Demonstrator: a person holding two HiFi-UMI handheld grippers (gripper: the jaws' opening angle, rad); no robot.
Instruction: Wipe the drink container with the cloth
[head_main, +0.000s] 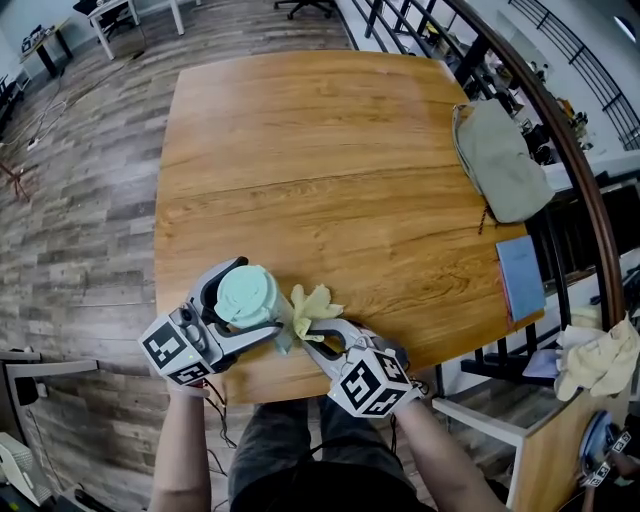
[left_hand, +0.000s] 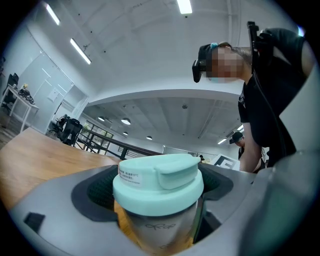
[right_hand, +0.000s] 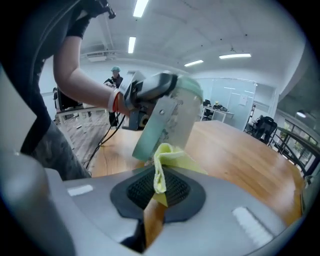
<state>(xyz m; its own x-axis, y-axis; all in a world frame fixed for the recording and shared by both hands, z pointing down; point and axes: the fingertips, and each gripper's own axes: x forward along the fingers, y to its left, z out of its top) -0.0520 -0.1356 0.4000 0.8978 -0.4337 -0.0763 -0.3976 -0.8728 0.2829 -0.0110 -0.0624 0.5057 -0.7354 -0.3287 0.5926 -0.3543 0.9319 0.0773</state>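
The left gripper (head_main: 238, 316) was clamped around the drink container (left_hand: 159, 182), holding it tilted between its jaws. This likely bared the side for the right gripper (head_main: 312, 340), which pinched the yellow cloth (right_hand: 161, 170) (folded) just ahead against it.

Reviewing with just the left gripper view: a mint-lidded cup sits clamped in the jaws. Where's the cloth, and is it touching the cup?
Observer: The right hand-held gripper pinches a yellow cloth; its free end appears to rest against the drink container, low on its side.
Operator: Whereabouts on the table?
Observer: The head view puts the container at the wooden table's near edge, close to the person.
Operator: Anything else up there?
Observer: A grey-green bag lies at the far right edge.
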